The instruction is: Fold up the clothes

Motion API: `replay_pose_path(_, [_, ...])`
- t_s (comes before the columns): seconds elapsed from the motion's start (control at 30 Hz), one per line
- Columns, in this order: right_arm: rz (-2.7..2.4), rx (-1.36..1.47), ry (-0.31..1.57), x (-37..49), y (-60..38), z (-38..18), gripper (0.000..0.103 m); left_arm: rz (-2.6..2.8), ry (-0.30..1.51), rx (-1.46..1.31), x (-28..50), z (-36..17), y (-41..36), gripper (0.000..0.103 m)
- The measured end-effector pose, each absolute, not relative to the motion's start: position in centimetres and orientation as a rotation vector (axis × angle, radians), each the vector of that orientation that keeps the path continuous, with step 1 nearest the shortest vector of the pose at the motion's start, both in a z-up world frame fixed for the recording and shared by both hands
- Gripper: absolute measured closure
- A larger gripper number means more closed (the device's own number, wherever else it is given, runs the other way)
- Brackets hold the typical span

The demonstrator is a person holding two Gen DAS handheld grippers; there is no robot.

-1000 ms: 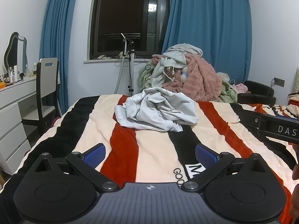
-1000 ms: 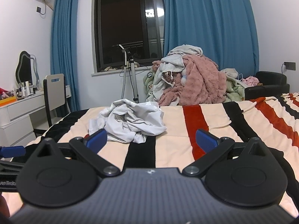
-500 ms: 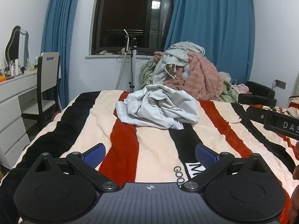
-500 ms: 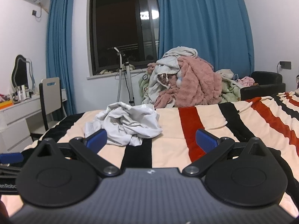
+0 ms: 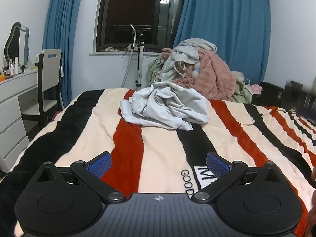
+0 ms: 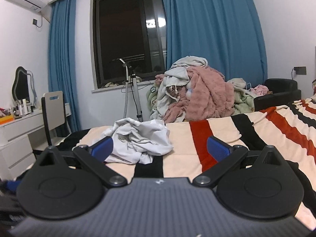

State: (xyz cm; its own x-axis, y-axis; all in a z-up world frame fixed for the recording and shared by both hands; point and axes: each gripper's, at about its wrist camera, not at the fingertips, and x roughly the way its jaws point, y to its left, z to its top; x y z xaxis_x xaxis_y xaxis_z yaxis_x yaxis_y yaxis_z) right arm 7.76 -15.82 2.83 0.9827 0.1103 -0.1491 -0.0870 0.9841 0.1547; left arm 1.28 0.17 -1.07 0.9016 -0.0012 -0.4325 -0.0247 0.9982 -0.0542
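A crumpled pale grey-white garment [image 5: 164,108] lies in a heap on the striped blanket [image 5: 158,150] near the bed's far end. My left gripper [image 5: 159,165] hovers open over the blanket, well short of the garment, nothing between its blue pads. In the right wrist view the same garment [image 6: 142,140] sits just beyond and left of centre. My right gripper [image 6: 160,148] is open and empty, and its left blue pad [image 6: 102,148] overlaps the garment's near edge in the image. The right gripper appears blurred at the right edge of the left wrist view.
A big pile of pink, grey and green clothes [image 5: 199,73] rises behind the bed under blue curtains. A garment steamer stand [image 5: 138,59] is by the window. A white dresser [image 5: 15,98] and chair [image 5: 49,79] stand at left, a black armchair [image 6: 280,92] at right.
Both grippers have moved forward toward the garment, which looks larger now. The right gripper has dropped lower, so the garment now sits between its pads. Both stay open.
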Motion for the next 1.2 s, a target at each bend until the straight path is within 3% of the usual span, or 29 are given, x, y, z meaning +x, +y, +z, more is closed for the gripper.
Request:
replay_pose_path(0.37, [0.068, 0.308, 0.134, 10.8, -19.7, 12.0, 0.0, 0.018, 0.554, -0.181, 11.0, -1.7, -0.2, 0.0])
replay_pose_path(0.63, [0.126, 0.298, 0.187, 12.5, -21.7, 5.1, 0.0, 0.082, 0.616, -0.263, 22.9, -5.1, 0.3, 0.0])
replay_pose_path(0.8, [0.154, 0.262, 0.324, 16.2, -22.7, -0.2, 0.001, 0.115, 0.613, -0.348, 30.2, -7.6, 1.5, 0.004])
replay_pose_path(0.9, [0.154, 0.323, 0.336, 18.7, -23.1, -1.3, 0.001, 0.166, 0.61, -0.309, 33.8, -8.4, 1.3, 0.024])
replay_pose_path(1.07, [0.15, 0.33, 0.34, 21.7, -22.0, -3.7, 0.001, 0.163, 0.528, -0.165, 35.4, -8.2, 0.6, 0.087])
replay_pose_path(1.13, [0.114, 0.315, 0.312, 22.3, -21.8, -4.2, 0.001, 0.116, 0.503, -0.191, 34.4, -7.4, 1.2, 0.098])
replay_pose_path(1.2, [0.085, 0.298, 0.278, 22.9, -22.0, -4.4, 0.001, 0.075, 0.469, -0.197, 32.6, -6.0, 1.6, 0.099])
